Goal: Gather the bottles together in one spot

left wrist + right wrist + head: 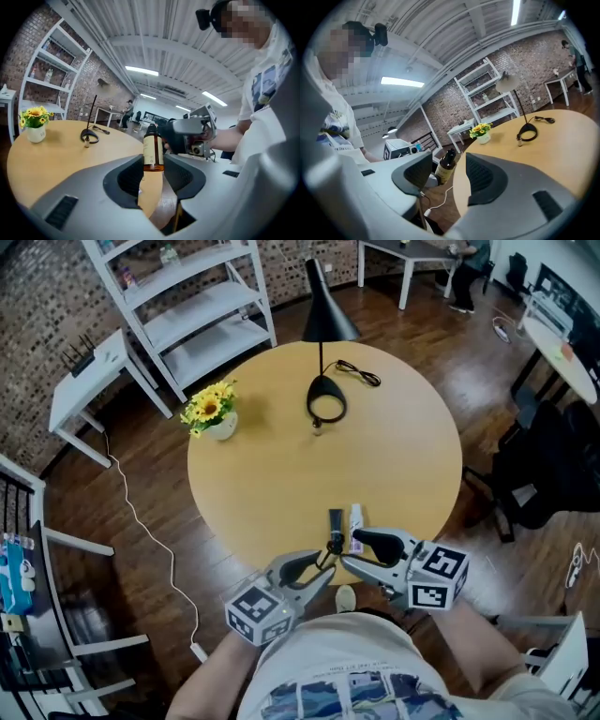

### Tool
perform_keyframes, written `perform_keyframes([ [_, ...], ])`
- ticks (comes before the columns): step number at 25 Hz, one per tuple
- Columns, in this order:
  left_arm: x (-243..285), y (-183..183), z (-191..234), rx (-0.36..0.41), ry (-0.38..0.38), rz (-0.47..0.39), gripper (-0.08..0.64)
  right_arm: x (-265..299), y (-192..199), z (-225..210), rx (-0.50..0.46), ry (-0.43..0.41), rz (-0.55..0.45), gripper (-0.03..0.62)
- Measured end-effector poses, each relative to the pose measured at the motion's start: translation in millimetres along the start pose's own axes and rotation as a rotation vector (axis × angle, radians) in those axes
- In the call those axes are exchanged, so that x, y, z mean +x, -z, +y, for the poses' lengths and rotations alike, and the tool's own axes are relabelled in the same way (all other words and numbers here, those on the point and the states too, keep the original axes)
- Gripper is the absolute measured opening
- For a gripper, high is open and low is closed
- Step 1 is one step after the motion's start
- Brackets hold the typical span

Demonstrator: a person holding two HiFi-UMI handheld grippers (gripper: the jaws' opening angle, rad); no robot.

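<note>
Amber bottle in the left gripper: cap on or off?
On: a dark cap tops the amber bottle held by the left gripper.

Open-plan office in a loft-style room. Bare brick walls and a dark wood floor surround a round wooden table. White open shelving stands against the brick, with a small white side table beside it. A black lamp stands toward the round table's far edge, and a pot of yellow flowers near its left edge. Beyond, a person sits at a white desk (another desk lines the right side). Strip lights run along an exposed beamed ceiling.
</note>
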State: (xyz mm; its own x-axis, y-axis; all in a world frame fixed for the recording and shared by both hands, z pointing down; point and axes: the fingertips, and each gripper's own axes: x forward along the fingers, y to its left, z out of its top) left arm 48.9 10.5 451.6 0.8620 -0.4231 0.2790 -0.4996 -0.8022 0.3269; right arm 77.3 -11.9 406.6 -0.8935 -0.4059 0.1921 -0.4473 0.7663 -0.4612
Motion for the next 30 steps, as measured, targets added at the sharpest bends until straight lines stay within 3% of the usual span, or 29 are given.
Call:
perform_keyframes([
  [6,-68,2,-19,0.030,0.124,-0.048,0.135,47,3,63,0.154,-0.115,-0.031,0.151],
  [7,-78,6,-21,0.034,0.137,-0.047,0.135,52,5,73,0.169,-0.123,-0.032,0.114],
  [8,-87,9,-22,0.035,0.147,-0.046,0.135,56,8,83,0.175,-0.123,-0.031,0.077],
  [13,-125,22,-19,0.026,0.165,-0.048,0.138,73,19,110,0.157,-0.062,-0.038,0.078],
  [19,-162,53,10,0.016,0.056,0.050,0.138,70,21,104,0.045,0.128,-0.041,0.078],
  [23,-172,72,34,-0.054,-0.020,0.130,0.137,57,23,78,-0.051,0.270,0.004,0.078],
  [30,-150,75,81,-0.197,-0.127,0.145,0.137,52,17,-4,-0.133,0.369,0.078,0.078],
])
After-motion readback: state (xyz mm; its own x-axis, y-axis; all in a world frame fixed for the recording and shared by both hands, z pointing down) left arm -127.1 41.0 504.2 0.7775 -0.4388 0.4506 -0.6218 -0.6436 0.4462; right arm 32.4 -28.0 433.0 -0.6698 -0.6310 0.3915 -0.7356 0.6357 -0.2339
